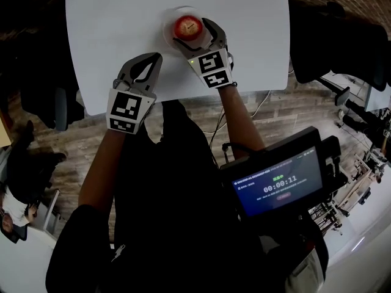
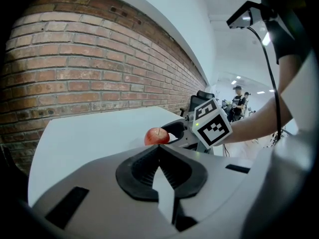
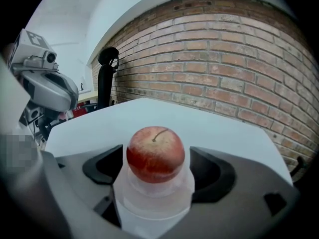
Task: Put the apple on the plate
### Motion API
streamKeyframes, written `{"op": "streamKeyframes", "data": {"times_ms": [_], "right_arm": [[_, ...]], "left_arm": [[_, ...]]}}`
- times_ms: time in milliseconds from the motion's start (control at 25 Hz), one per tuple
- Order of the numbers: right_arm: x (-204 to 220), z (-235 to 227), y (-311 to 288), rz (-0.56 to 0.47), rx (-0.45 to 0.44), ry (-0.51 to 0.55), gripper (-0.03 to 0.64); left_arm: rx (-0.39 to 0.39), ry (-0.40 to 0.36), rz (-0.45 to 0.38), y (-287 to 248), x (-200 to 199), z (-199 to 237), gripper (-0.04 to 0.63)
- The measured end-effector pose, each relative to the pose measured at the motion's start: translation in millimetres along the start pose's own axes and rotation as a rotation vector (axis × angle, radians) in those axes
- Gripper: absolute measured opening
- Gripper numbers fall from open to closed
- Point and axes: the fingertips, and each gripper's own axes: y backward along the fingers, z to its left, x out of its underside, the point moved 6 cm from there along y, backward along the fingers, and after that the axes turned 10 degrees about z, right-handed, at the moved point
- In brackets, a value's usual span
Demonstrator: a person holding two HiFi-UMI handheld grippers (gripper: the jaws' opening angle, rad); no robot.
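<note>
In the head view the apple [image 1: 188, 25] sits on the small white plate [image 1: 167, 34] near the far side of the white table [image 1: 110, 17]. The right gripper [image 1: 190, 30] reaches round it with one jaw on each side, and the left gripper [image 1: 156, 57] lies back near the table's near edge. The left gripper view shows its jaws closed tip to tip with nothing between them, and the apple further off beside the other tool. The right gripper view shows those jaws spread, with a narrow gap on each side of the fruit. The apple appears to rest on the plate by its own weight rather than being clamped. The plate holds only the apple. The placing looks done, and what seems left is to draw the open right tongs back without nudging the fruit.
</note>
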Motion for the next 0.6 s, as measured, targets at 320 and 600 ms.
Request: {"op": "streamKeyframes", "data": {"times_ms": [320, 600], "right_arm": [[4.8, -6.6, 3.1, -0.009, 0.025, -0.023, 0.399], [4.8, -13.6, 11.2, -0.022, 0.062, -0.032, 0.397]], "left_arm": [[0.007, -0.009, -0.004, -6.5, -1.6, 2.6, 0.006], [0.012, -0.038, -0.017, -10.1, -10.0, 5.7, 0.006]]}}
